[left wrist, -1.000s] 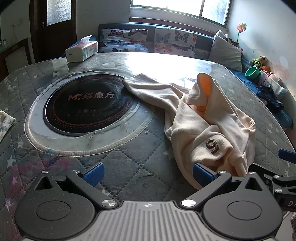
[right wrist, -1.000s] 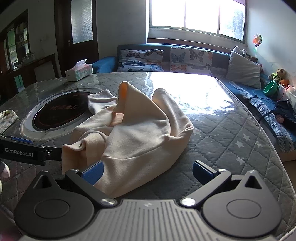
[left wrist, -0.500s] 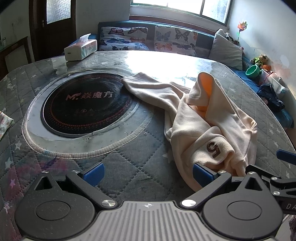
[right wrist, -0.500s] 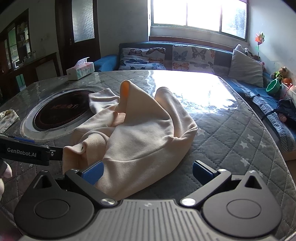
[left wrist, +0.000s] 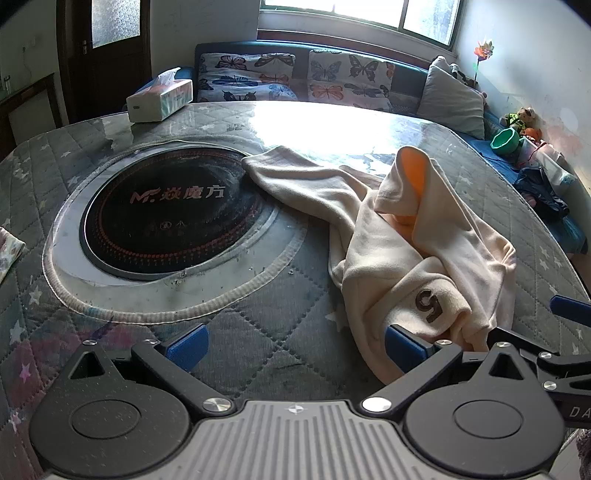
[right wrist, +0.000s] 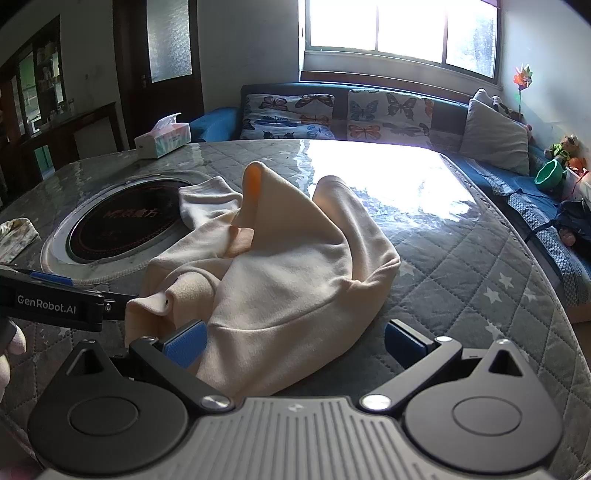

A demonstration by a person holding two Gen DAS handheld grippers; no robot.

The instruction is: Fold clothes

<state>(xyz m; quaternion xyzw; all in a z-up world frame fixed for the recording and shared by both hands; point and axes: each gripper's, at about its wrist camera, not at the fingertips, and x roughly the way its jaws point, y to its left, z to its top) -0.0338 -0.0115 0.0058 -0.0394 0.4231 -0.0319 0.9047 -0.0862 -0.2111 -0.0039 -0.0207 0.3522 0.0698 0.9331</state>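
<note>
**Cream garment crumpled on bench, both hand-held grippers spread wide**

Where the cream sweatshirt [left wrist: 417,251] lies, it is bunched in a loose heap on the quilted bench [left wrist: 258,332], toward my right of the round black cooktop [left wrist: 173,218] set into the surface. One sleeve [left wrist: 295,177] runs out flat from the heap and its cuff end overlaps the rim of the cooktop. A fold stands upright near the middle, showing an orange lining [left wrist: 415,173]. A brown numeral 5 [left wrist: 428,301] shows on the near part of the cloth.

My left hand-held gripper [left wrist: 295,343] has its jaws wide apart and holds nothing; its right blue pad [left wrist: 404,347] sits against the near edge of the sweatshirt, while the left pad is over bare quilting. My right hand-held gripper [right wrist: 295,343] is likewise spread and empty; its left blue pad [right wrist: 184,343] touches or just overlaps the near hem of the sweatshirt [right wrist: 280,280], the right pad standing clear over the quilt. Whether either pad presses the cloth, I cannot tell.

Further out, a tissue box [left wrist: 160,96] rests at the far left edge of the bench. Beyond the bench stands a sofa with butterfly-print cushions [left wrist: 295,77] beneath a bright window [right wrist: 402,29]. A green bowl [right wrist: 550,173] sits at the far right.
</note>
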